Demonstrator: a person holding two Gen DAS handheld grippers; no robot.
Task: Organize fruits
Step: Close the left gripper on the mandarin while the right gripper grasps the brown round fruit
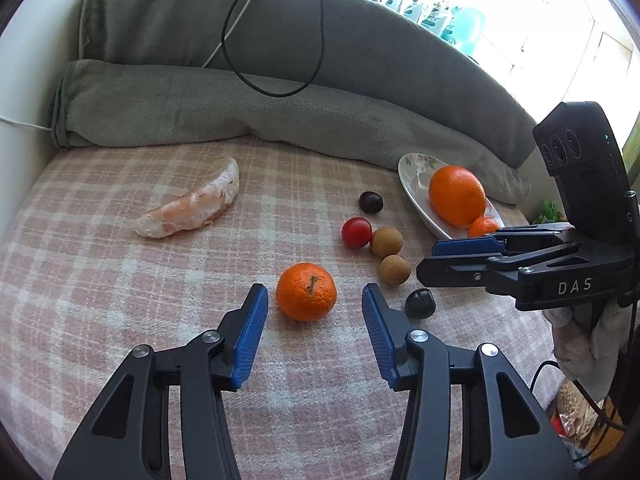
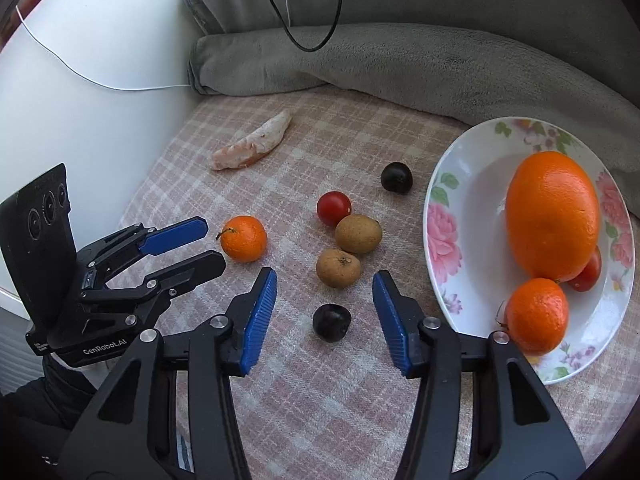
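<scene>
- Orange mandarin (image 1: pixel 306 291) lying on checked cloth (image 1: pixel 120 280), at twelve o'clock of left gripper (image 1: pixel 312 340); jaws standing part-open, gripping nothing.
- Dark plum (image 2: pixel 331 322) sitting between right gripper (image 2: pixel 325 320) pads, untouched.
- Floral plate (image 2: pixel 472 184) at two o'clock, awaiting both; pick-up step proceeding, squeezing needed next.

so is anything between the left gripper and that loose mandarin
Nothing visible. The left gripper is open with the mandarin just ahead of its fingertips, only bare checked cloth between. The two brown fruits and the dark fruit sit off to the right.
</scene>
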